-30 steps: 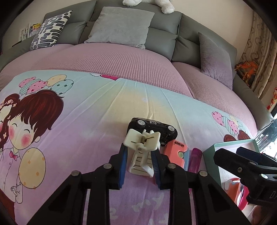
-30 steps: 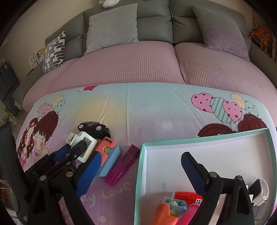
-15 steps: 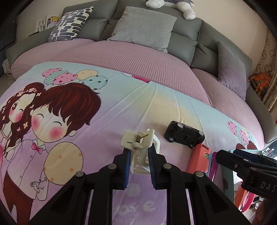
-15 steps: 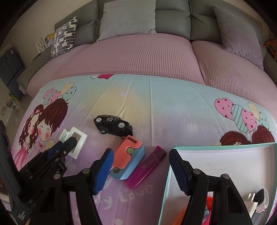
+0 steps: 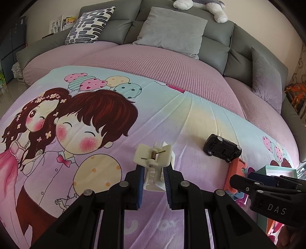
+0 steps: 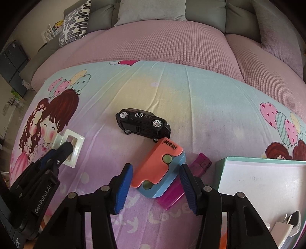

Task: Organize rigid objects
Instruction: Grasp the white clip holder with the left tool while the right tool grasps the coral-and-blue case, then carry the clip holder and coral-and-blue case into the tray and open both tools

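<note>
My left gripper [image 5: 153, 180] is shut on a cream plastic spring clip [image 5: 154, 155], held just above the cartoon bedsheet; the clip also shows in the right wrist view [image 6: 73, 146]. My right gripper [image 6: 155, 182] is open, its blue pads on either side of an orange and blue block [image 6: 159, 168] without touching it. A magenta lighter [image 6: 188, 178] lies partly under the block. A black toy car [image 6: 142, 124] lies on its side just beyond. The teal-rimmed white box [image 6: 262, 183] is at the right.
The box holds a white plug [image 6: 285, 228] in its near corner. The printed sheet [image 5: 114, 118] covers the near part of a pink bed. Grey cushions [image 5: 172, 28] and a patterned pillow [image 5: 89, 24] line the headboard, with a plush toy [image 5: 202, 5] on top.
My left gripper has carried the clip left, away from the car and block. My right gripper has moved left out of the box and now straddles the orange and blue block.
</note>
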A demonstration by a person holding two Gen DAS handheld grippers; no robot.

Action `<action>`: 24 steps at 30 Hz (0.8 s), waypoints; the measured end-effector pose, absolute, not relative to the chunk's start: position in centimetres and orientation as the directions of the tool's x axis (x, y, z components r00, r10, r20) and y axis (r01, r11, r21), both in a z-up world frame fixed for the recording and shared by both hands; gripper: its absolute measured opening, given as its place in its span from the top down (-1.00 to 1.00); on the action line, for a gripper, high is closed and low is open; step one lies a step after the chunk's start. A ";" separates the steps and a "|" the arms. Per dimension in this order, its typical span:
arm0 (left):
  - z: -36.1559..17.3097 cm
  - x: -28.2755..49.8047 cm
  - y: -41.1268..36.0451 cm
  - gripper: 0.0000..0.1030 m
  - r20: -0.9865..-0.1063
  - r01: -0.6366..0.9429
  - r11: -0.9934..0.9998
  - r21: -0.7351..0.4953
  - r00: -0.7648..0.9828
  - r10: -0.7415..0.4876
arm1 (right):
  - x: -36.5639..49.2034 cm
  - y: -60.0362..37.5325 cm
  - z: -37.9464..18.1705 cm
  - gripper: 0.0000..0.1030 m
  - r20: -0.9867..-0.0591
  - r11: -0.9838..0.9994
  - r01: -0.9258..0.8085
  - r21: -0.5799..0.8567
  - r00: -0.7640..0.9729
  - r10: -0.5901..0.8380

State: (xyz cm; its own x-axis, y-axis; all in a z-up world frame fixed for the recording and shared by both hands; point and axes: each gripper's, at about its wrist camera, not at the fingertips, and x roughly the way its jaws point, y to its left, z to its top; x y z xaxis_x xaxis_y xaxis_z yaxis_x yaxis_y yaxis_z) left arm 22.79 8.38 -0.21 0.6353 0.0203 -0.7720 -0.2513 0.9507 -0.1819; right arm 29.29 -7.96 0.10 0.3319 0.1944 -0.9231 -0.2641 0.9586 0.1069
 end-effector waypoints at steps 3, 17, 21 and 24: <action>-0.2 22.6 8.7 0.60 -0.772 -0.257 0.948 -0.189 0.635 0.018 | 29.7 -7.7 -0.2 -0.05 -0.925 0.962 -0.251 0.105 0.331 0.187; -0.6 22.8 8.9 0.60 -0.780 -0.258 0.947 -0.190 0.625 0.014 | 29.8 -6.6 -0.8 0.06 -0.931 0.969 -0.239 0.065 0.336 0.146; -0.2 22.6 9.1 0.65 -0.773 -0.259 0.944 -0.203 0.635 0.007 | 28.9 -7.2 0.1 0.10 -0.913 0.970 -0.225 0.097 0.368 0.176; 0.6 22.2 9.0 0.67 -0.756 -0.259 0.946 -0.195 0.654 0.023 | 28.0 -8.0 1.3 0.11 -0.889 0.969 -0.207 0.131 0.408 0.208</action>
